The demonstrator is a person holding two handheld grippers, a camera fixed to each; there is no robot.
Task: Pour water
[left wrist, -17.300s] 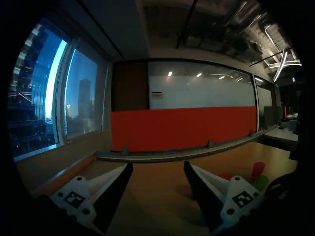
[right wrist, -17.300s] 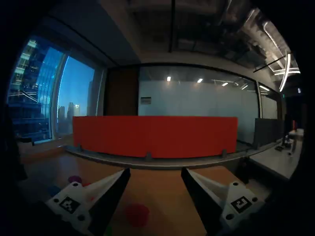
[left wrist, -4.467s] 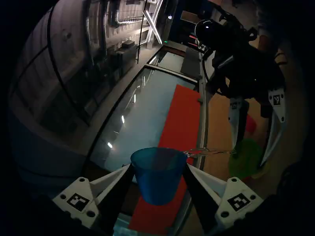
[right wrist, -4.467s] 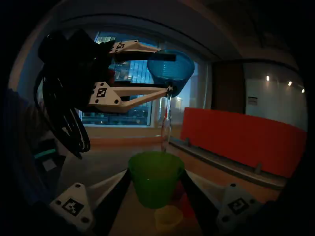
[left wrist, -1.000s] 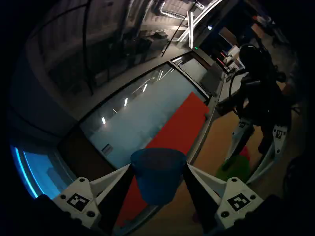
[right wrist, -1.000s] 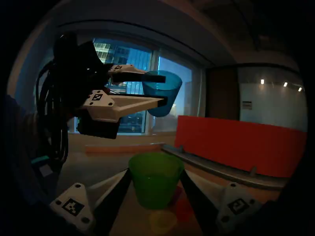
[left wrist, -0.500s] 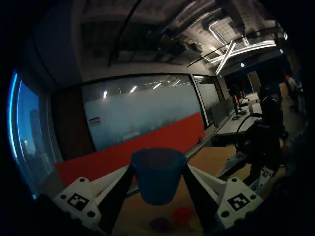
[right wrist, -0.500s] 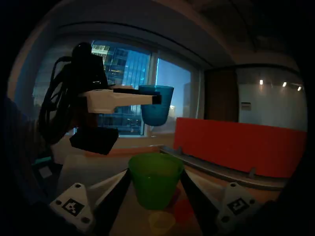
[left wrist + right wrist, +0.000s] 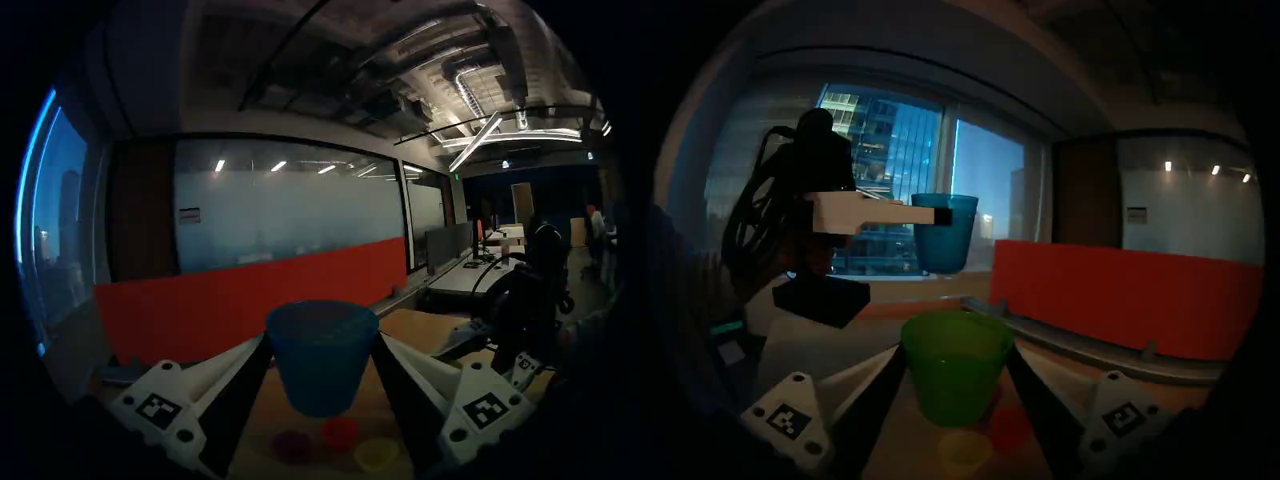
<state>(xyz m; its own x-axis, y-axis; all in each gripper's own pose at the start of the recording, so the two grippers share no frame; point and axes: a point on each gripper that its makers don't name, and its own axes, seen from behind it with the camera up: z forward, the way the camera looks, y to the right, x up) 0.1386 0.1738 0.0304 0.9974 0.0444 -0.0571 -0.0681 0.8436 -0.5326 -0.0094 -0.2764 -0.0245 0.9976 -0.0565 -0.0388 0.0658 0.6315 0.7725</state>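
Close in, the right tongs [image 9: 956,352] clamp the green cup [image 9: 956,376] upright between both fingers; its lower part looks darker, likely water. Up and to the left of them, clear of the green rim, the left tongs [image 9: 320,340] grip the translucent blue cup [image 9: 944,232], its long axis vertical and its mouth up. It appears empty.

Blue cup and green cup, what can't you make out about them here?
- blue cup: whether any water is inside; left gripper view shows its wall side-on, rim hiding the inside.
- green cup: exact water level; right gripper view, dim light through the tinted wall.
- yellow cup: blurred low in right gripper view.
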